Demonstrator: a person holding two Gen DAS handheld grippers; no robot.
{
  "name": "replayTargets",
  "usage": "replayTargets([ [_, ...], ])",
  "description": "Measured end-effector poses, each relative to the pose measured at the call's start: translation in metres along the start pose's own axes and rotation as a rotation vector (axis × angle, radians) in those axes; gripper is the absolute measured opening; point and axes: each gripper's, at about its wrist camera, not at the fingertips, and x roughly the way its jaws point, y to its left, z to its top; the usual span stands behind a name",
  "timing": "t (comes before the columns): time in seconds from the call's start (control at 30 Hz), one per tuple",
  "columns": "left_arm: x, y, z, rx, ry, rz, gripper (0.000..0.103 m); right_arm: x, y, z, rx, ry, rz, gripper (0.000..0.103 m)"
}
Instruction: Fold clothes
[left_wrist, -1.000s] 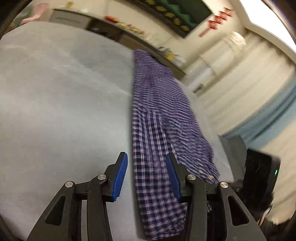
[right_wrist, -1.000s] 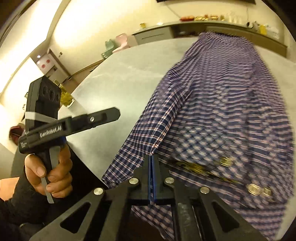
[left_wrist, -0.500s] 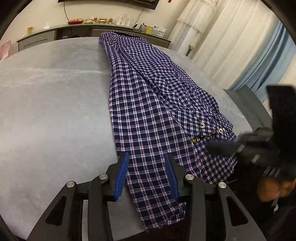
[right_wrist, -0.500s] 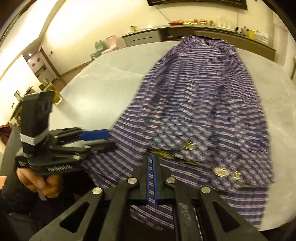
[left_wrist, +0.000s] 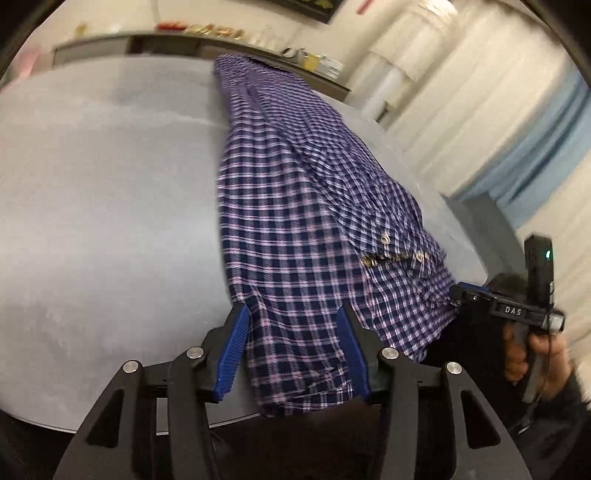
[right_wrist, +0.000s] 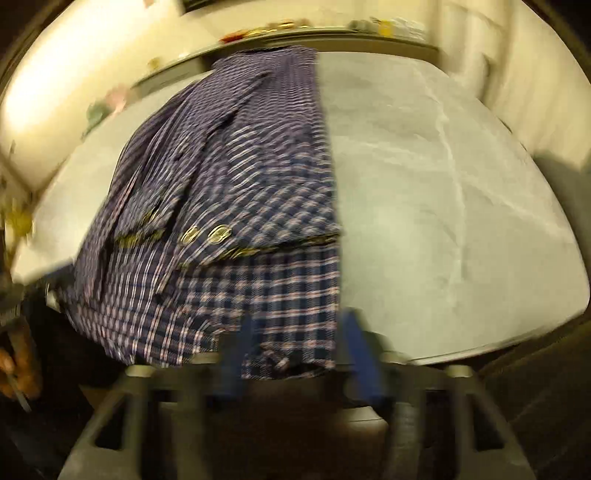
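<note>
Only left view shows the right claw (left_wrist: 456, 291) beside shirt (left_wrist: 295, 236).

only one readable marking: white letters "das" on a small label on the side of the black right gripper (left_wrist: 458, 293), seen in the left wrist view. nothing legible in the blurred right wrist view.

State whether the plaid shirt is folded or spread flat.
Folded: the plaid shirt is a narrow lengthwise strip on the table, sleeve cuff lying on top.
</note>
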Motion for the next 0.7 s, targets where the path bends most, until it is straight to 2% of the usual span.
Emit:
replayTargets([
  [0.03, 0.003, -0.003, -0.001, 0.015, 0.010, 0.019, 0.002, 0.002, 0.004, 0.002, -0.033, 0.005, 0.013, 0.005],
  [0.07, 0.004, -0.004, -0.002, 0.008, 0.011, 0.019, 0.002, -0.008, 0.007, 0.003, -0.048, 0.009, 0.029, 0.005],
  [0.13, 0.000, -0.004, 0.000, -0.045, 0.013, -0.075, 0.001, -0.031, 0.016, 0.007, -0.059, -0.008, 0.104, 0.005],
  [0.23, -0.015, -0.001, 0.025, -0.165, 0.015, -0.280, 0.000, -0.061, 0.003, 0.064, -0.036, -0.091, 0.226, 0.005],
  [0.27, -0.019, 0.001, 0.042, -0.195, 0.005, -0.327, 0.000, -0.073, -0.004, 0.087, -0.022, -0.123, 0.263, 0.005],
  [0.33, -0.021, 0.010, 0.095, -0.244, -0.034, -0.370, 0.000, -0.077, -0.024, 0.142, 0.026, -0.170, 0.307, 0.005],
  [0.4, -0.009, 0.027, 0.162, -0.289, -0.088, -0.333, 0.000, -0.066, -0.044, 0.196, 0.080, -0.198, 0.328, 0.005],
  [0.43, 0.001, 0.037, 0.191, -0.313, -0.109, -0.289, 0.001, -0.046, -0.056, 0.210, 0.115, -0.179, 0.327, 0.008],
  [0.5, 0.030, 0.065, 0.233, -0.372, -0.113, -0.190, 0.003, -0.006, -0.080, 0.238, 0.185, -0.141, 0.325, 0.019],
  [0.53, 0.045, 0.078, 0.246, -0.398, -0.103, -0.153, 0.007, 0.014, -0.092, 0.252, 0.220, -0.122, 0.324, 0.041],
  [0.57, 0.060, 0.091, 0.259, -0.423, -0.093, -0.115, 0.012, 0.032, -0.103, 0.263, 0.253, -0.105, 0.323, 0.052],
  [0.6, 0.068, 0.101, 0.264, -0.438, -0.098, -0.105, 0.026, 0.035, -0.110, 0.256, 0.274, -0.100, 0.329, 0.053],
  [0.63, 0.066, 0.107, 0.260, -0.438, -0.119, -0.121, 0.035, 0.038, -0.117, 0.249, 0.294, -0.095, 0.335, 0.053],
  [0.7, 0.057, 0.114, 0.242, -0.429, -0.165, -0.139, 0.044, 0.044, -0.130, 0.235, 0.331, -0.086, 0.349, 0.053],
])
